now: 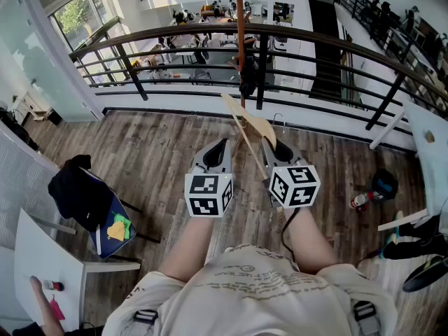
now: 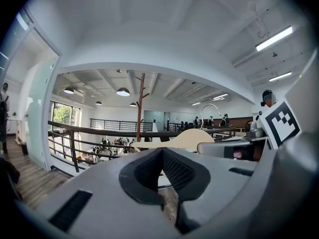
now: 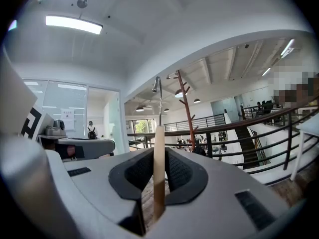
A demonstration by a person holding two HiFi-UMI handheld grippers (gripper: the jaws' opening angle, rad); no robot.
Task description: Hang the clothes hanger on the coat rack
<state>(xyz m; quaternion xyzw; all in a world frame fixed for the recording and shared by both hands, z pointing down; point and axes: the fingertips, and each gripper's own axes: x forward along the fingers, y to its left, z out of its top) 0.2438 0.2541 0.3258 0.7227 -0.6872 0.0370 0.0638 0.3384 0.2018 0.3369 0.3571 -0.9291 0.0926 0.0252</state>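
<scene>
A pale wooden clothes hanger (image 1: 250,129) with a metal hook (image 1: 279,122) stands between the pads of my right gripper (image 1: 271,148), which is shut on its body. In the right gripper view the hanger (image 3: 159,173) shows edge-on, its hook (image 3: 157,91) pointing up. My left gripper (image 1: 220,148) sits just left of it, shut with nothing in it; from there the hanger (image 2: 192,138) appears to the right. The coat rack (image 1: 240,40) is a thin red-brown pole with pegs, standing straight ahead by the railing, beyond both grippers, also seen as coat rack (image 3: 187,108) and coat rack (image 2: 141,103).
A dark metal railing (image 1: 315,40) crosses ahead with a drop to a lower floor behind it. A chair with black clothing (image 1: 80,187) and a white table (image 1: 42,257) are at the left. A bottle and bag (image 1: 374,187) lie on the wooden floor at right, near another white table (image 1: 430,138).
</scene>
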